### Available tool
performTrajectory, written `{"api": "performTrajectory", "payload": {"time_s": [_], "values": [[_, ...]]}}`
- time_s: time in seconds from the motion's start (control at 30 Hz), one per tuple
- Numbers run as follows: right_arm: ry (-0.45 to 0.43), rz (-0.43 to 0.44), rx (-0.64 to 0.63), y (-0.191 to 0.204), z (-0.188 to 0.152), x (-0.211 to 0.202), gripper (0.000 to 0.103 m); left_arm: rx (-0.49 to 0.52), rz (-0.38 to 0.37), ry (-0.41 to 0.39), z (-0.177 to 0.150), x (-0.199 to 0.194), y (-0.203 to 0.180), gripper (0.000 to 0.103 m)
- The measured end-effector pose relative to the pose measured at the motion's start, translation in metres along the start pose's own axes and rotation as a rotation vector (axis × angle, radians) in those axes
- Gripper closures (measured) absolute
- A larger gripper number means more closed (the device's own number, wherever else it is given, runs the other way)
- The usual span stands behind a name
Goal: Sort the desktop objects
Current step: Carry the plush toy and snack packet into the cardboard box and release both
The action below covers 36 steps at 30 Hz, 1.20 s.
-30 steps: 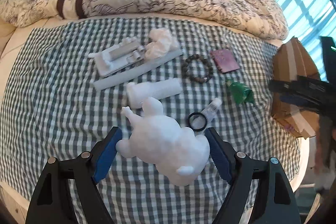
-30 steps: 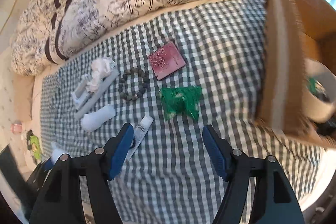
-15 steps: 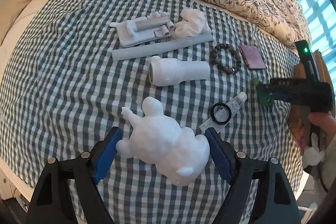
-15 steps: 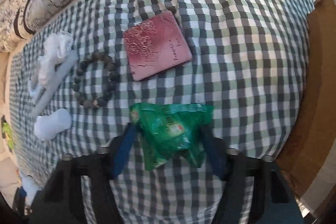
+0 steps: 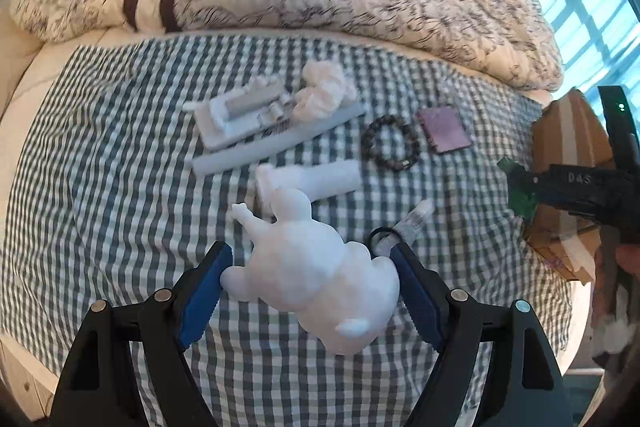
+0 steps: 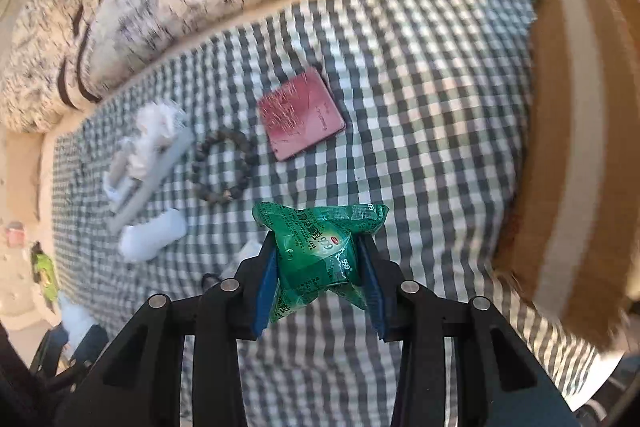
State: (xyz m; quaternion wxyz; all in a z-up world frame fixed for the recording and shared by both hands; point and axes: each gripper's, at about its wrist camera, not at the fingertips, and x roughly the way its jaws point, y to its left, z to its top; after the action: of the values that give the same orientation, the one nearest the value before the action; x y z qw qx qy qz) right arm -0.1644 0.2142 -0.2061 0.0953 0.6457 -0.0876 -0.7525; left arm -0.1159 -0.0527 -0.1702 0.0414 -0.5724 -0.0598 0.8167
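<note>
Desktop objects lie scattered on the checked cloth [image 5: 100, 167], and two of them are already in the claws.

Left side first. The left gripper [image 5: 310, 277] stands wide, its blue pads against both flanks of the white animal figure [image 5: 320, 267]. The figure sits between the pads, tilted, its limbs projecting beyond the tips. Risk: the body is rounded and smooth, so it can rotate or slip forward out of the pads if the claw tips further. Ahead of the tips lie the white cylinder [image 5: 316, 181], the grey rod [image 5: 276, 145] and the bead bracelet [image 5: 390, 149]; a dropped figure would likely knock them.

Right side. The right gripper [image 6: 318, 277] stands narrow, closed on the green packet [image 6: 320, 247], which is pinched at its middle and bulges above the tips. Risk: the foil is slick and soft, so the packet may crumple, slide out, or be held by a fold only. The cardboard box [image 6: 580, 147] stands to the right of this claw; judged as the probable destination, its raised wall could catch the packet's loose corners.

Differences from one second earlier: the right jaws have just been closing. They were then wide and empty, the packet lying flat on the cloth ahead of them. The left grip on the figure is unchanged.
</note>
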Motion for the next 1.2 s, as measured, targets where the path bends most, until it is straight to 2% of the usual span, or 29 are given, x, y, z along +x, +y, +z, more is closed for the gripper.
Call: {"api": "performTrajectory", "payload": {"time_s": [0.2, 0.33, 0.47, 0.67, 0.97, 1.17, 1.2], "values": [[-0.061, 0.025, 0.023, -0.003, -0.008, -0.051, 0.065, 0.108, -0.038, -0.065, 0.023, -0.030, -0.042, 0.020], [-0.115, 0.044, 0.057, -0.020, -0.013, -0.089, 0.065, 0.185, -0.076, -0.104, 0.037, -0.046, -0.086, 0.020], [-0.188, 0.072, 0.101, -0.052, -0.017, -0.133, 0.065, 0.269, -0.132, -0.136, 0.046, -0.055, -0.148, 0.020], [-0.276, 0.029, 0.174, -0.123, -0.024, -0.192, 0.065, 0.382, -0.217, -0.142, 0.045, -0.053, -0.247, 0.020], [-0.279, -0.009, 0.310, -0.223, -0.032, -0.201, 0.065, 0.522, -0.289, -0.107, 0.036, -0.028, -0.366, 0.020], [-0.262, 0.001, 0.357, -0.262, -0.027, -0.192, 0.062, 0.564, -0.319, -0.075, 0.041, -0.008, -0.409, 0.020], [-0.257, 0.005, 0.361, -0.266, -0.025, -0.190, 0.062, 0.564, -0.324, -0.066, 0.042, -0.006, -0.413, 0.015]]}}
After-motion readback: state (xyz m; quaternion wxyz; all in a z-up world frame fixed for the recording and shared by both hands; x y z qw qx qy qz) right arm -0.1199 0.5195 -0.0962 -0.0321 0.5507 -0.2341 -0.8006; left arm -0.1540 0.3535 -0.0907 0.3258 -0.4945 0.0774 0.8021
